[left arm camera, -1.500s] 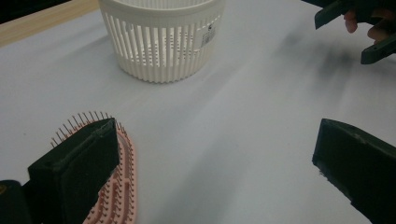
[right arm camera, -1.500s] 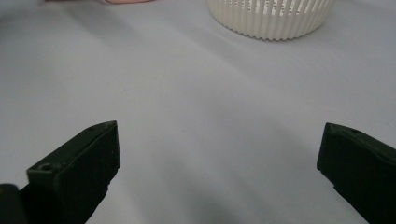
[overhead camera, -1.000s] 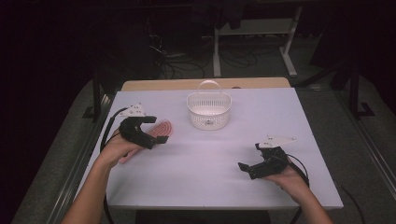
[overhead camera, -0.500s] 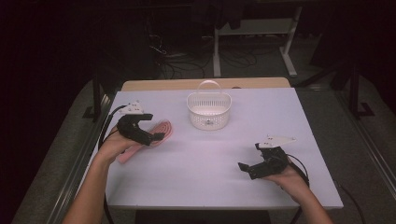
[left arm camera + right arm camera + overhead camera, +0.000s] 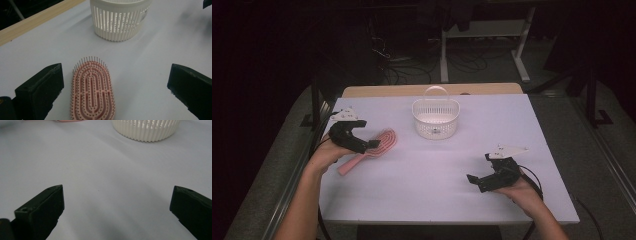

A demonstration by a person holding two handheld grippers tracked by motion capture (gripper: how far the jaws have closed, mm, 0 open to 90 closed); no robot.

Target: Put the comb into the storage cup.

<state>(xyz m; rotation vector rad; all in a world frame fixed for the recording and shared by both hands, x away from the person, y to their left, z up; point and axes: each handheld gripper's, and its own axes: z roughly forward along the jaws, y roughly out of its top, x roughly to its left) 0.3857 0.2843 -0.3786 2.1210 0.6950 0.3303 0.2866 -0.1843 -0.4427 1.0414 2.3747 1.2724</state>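
A pink hairbrush (image 5: 382, 140) lies bristles up on the white table (image 5: 532, 130), its handle pointing toward the near left edge. My left gripper (image 5: 368, 135) hovers over the brush's handle end, open. In the left gripper view the brush head (image 5: 92, 87) lies flat on the table between the wide-apart jaws of that gripper (image 5: 116, 75), touching neither. A white slatted basket (image 5: 435, 119) with a hoop handle stands at the table's far middle. My right gripper (image 5: 478, 167) rests near the front right, open, with bare table between its jaws (image 5: 117, 190).
The basket (image 5: 120, 20) stands just beyond the brush head, and its base (image 5: 146, 130) is ahead of the right gripper. A wooden strip (image 5: 427, 90) borders the table's far edge. Dark floor, cables and table legs lie beyond.
My left gripper has drawn back to the left, and the whole brush, handle included, now shows on the table. The right gripper has stayed put.
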